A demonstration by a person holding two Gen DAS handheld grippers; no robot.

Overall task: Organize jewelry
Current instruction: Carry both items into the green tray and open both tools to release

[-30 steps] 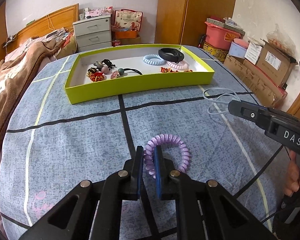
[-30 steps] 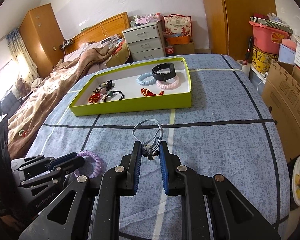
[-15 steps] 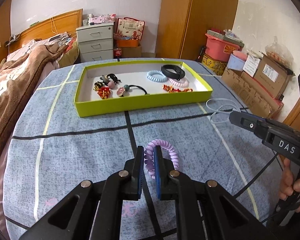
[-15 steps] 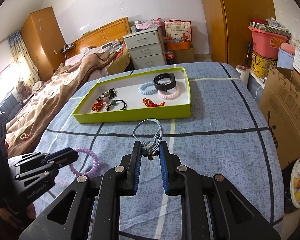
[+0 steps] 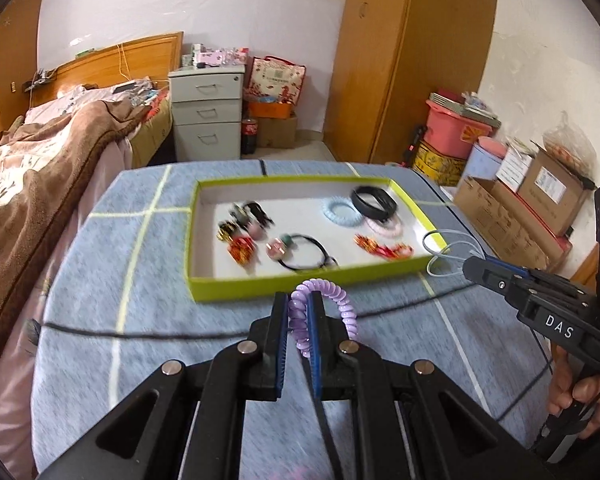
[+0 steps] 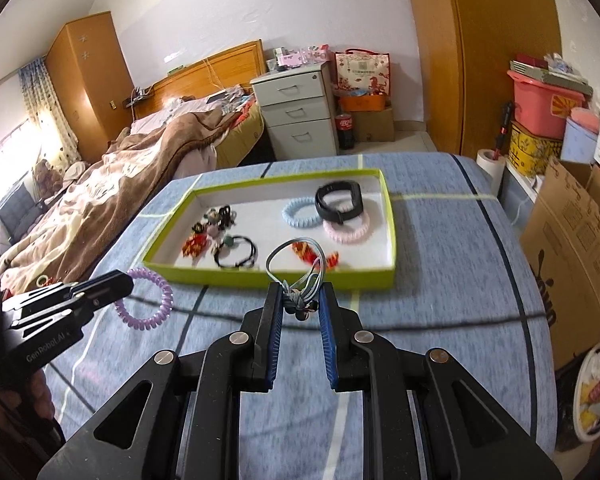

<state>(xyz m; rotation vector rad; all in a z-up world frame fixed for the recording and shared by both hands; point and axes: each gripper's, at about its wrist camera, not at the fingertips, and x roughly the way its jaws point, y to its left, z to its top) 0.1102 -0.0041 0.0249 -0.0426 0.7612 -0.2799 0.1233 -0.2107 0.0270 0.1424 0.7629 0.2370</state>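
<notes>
Purple spiral hair tie (image 5: pixel 320 312) pinched in left gripper (image 5: pixel 298 320), above blue worktop (image 5: pixel 100 280). Right gripper (image 6: pixel 300 306) clamps grey-blue elastic loop (image 6: pixel 300 264), near lime-green cardboard tray (image 6: pixel 268 278).

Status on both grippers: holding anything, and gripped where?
Left gripper pinches the purple spiral hair tie across one side of its coil. Right gripper clamps the grey-blue elastic hair tie at its knotted, beaded end; its loop sticks out forward.

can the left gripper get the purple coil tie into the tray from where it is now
Probably yes. The left gripper is shut on the purple coil tie, held above the cloth just short of the tray's near wall. The tray is open-topped, with bare floor mid-tray.
</notes>
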